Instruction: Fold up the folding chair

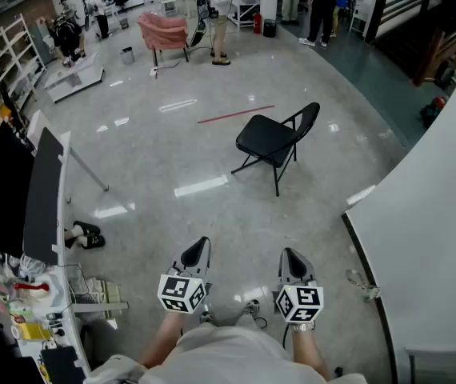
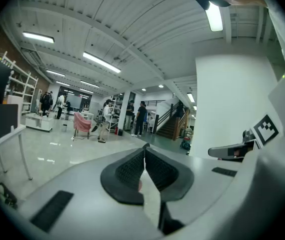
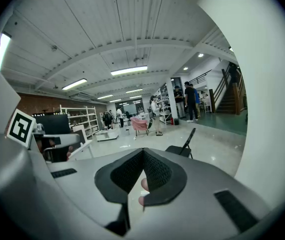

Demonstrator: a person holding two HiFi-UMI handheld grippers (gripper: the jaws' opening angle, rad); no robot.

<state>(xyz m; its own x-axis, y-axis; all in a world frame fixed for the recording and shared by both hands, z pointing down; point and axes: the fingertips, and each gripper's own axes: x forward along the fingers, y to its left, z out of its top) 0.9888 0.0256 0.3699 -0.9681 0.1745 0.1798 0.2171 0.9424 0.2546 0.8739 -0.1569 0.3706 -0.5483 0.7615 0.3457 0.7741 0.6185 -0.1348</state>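
Note:
The black folding chair (image 1: 274, 139) stands unfolded on the shiny grey floor, well ahead of me and slightly right. In the right gripper view the chair (image 3: 182, 148) shows just beyond the jaw tips, small and far off. My left gripper (image 1: 202, 245) and right gripper (image 1: 290, 254) are held side by side close to my body, both far short of the chair. Both are shut, with nothing between their jaws. The left gripper (image 2: 145, 147) points past the chair, which does not show in its view. The right gripper (image 3: 142, 151) points toward the chair.
A curved white wall (image 1: 436, 230) runs along the right. A desk with dark monitors (image 1: 42, 190) and clutter lines the left, shoes (image 1: 84, 235) beneath it. A red tape line (image 1: 236, 114) marks the floor beyond the chair. A pink chair (image 1: 164, 30) and several people stand far back.

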